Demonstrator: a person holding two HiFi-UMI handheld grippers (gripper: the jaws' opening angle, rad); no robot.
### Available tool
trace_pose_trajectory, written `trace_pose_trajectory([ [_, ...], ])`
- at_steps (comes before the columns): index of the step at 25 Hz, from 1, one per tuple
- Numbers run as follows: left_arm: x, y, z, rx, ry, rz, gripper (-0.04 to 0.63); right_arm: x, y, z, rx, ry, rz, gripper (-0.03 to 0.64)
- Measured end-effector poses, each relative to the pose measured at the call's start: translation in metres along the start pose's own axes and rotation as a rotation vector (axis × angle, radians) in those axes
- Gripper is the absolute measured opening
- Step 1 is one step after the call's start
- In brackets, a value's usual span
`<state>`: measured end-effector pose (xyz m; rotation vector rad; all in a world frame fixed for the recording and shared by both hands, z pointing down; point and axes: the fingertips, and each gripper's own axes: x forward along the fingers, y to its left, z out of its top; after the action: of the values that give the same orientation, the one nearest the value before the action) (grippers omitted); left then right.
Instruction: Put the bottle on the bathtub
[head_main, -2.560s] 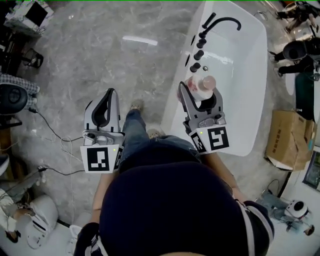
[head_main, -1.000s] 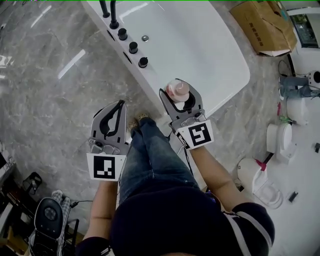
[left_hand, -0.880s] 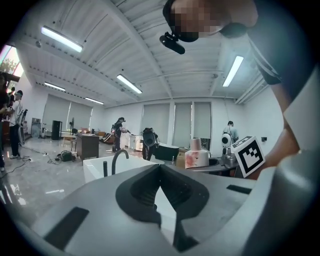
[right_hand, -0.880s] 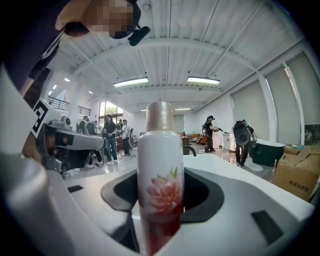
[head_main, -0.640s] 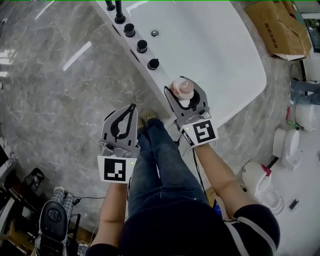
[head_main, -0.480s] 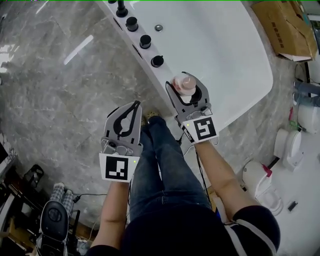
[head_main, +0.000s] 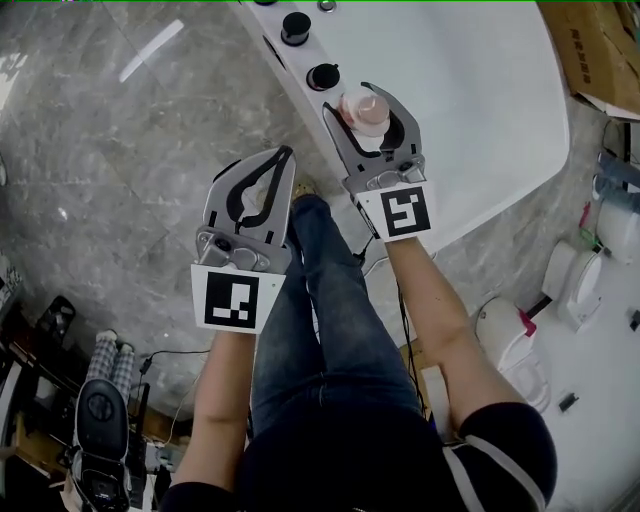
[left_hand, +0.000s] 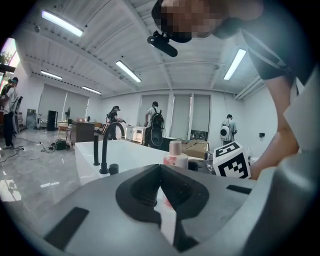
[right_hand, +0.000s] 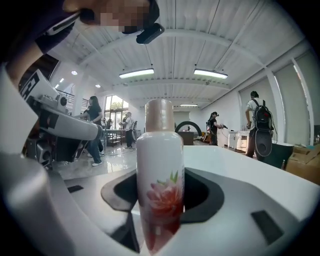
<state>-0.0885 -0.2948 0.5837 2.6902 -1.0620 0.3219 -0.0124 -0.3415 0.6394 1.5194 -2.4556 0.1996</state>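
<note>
A white bottle with a pink cap and a red flower print stands upright between the jaws of my right gripper, which is shut on it. It hangs over the near rim of the white bathtub, close to the black knobs. My left gripper is shut with nothing in it, held over the grey floor beside the tub. From the left gripper view the bottle shows beyond the closed jaws, with the tub behind.
A black tap and knobs stand on the tub's rim. A cardboard box lies past the tub. White appliances sit on the floor at right. Several people stand in the far room.
The view has swung round. My right gripper has carried the bottle forward along the tub's rim, nearer the black knobs. The left gripper stays shut and empty.
</note>
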Motion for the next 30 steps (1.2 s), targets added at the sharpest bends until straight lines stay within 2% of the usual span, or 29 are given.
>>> trace_pose_trajectory([
  [6,0.007,0.001,-0.007,-0.019,0.017,0.002,0.021,0.011,0.000,-0.005,-0.013,-0.042,-0.014,0.232],
  [11,0.003,0.005,-0.012,-0.038,0.024,0.012,0.021,0.014,-0.001,-0.020,-0.003,-0.008,-0.015,0.232],
  [26,0.004,-0.001,-0.016,-0.028,0.018,0.002,0.021,0.011,-0.011,-0.033,0.060,-0.028,-0.035,0.233],
  [30,0.004,-0.003,-0.018,-0.027,0.018,-0.002,0.021,0.005,-0.006,-0.040,0.041,-0.016,-0.020,0.236],
])
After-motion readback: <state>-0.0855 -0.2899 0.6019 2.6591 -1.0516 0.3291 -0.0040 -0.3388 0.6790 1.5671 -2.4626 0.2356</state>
